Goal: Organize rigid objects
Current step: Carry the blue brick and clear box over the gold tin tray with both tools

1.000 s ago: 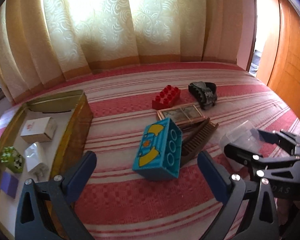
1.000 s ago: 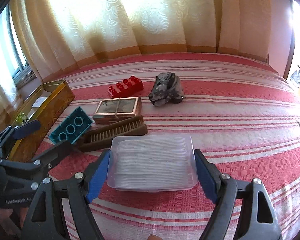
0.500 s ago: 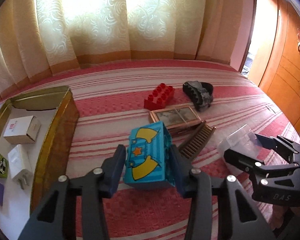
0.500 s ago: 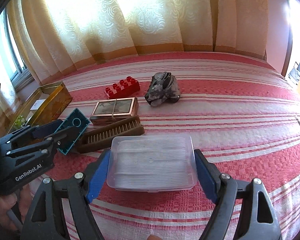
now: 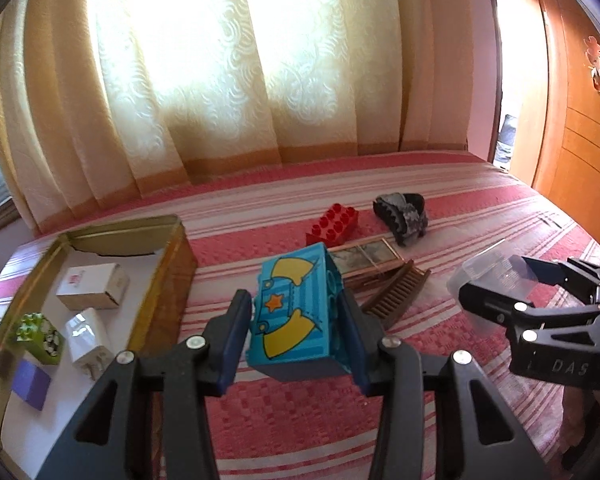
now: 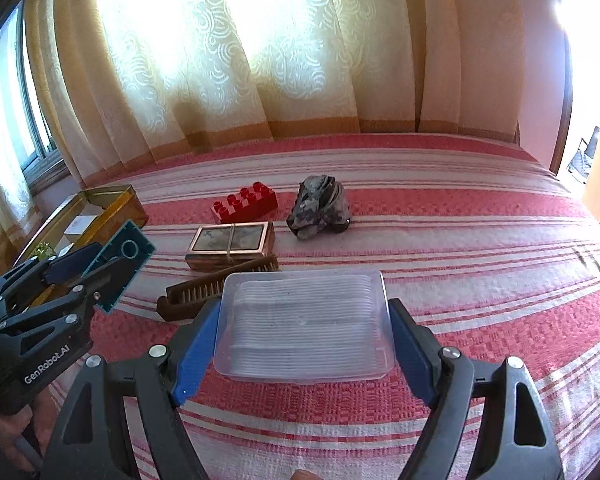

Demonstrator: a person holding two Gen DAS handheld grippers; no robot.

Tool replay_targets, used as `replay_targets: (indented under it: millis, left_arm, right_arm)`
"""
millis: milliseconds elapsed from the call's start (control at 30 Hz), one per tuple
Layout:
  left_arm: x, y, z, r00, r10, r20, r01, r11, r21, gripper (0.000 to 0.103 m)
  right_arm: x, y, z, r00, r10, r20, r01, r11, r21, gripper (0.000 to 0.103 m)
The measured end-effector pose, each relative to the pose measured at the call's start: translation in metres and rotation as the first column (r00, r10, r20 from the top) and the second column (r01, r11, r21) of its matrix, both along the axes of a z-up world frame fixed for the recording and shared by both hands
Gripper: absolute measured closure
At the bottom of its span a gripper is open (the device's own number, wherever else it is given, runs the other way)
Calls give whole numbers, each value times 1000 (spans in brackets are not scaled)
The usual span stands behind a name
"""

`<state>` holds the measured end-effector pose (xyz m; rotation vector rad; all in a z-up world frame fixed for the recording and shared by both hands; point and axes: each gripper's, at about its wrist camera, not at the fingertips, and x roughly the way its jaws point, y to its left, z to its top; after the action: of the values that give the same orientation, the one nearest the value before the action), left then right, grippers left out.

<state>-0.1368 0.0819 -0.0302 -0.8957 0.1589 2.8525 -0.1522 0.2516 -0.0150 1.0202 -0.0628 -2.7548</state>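
Two claws are in view: the left claw [image 5: 296, 344] and the right claw [image 6: 304, 348]. There are three toy bricks: a blue brick [image 5: 300, 312], a red brick [image 5: 332, 224] and a green brick [image 5: 40, 334] at the near left inside the one gold tin [image 5: 176, 264]. That tin also holds two white items [image 5: 92, 290] [image 5: 88, 336] and one purple block [image 5: 30, 384]. The bed [image 6: 460, 240] carries one clear plastic box [image 6: 304, 324], one brown comb [image 6: 204, 292], one framed picture [image 6: 232, 240] and one grey bundle [image 6: 320, 212].

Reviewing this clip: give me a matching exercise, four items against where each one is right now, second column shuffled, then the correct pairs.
Items:
1. blue block
2. clear plastic box
3. red brick
4. white carton

Places:
A. inside the gold tin
B. lying on the striped bedspread
C. between the left gripper fingers
D. between the right gripper fingers

Pairs: 1-C, 2-D, 3-B, 4-A
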Motion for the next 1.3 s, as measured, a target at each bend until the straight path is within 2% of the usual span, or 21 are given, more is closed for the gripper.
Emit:
replay_targets:
  millis: [233, 400, 933, 1300]
  left_arm:
    - [16, -1, 5, 997, 31, -74, -34, 999, -35, 59]
    - [26, -6, 9, 993, 52, -105, -55, 998, -25, 59]
    - [37, -19, 12, 988, 91, -121, -86, 995, 42, 59]
    - [49, -25, 15, 985, 94, -141, -85, 994, 69, 59]
  right_arm:
    - [7, -1, 6, 999, -7, -52, 8, 1000, 12, 21]
    - [14, 0, 10, 995, -15, -94, 16, 1000, 8, 21]
    - [30, -18, 18, 984, -20, -177, 29, 998, 49, 21]
    - [37, -25, 20, 980, -19, -199, 26, 999, 34, 21]
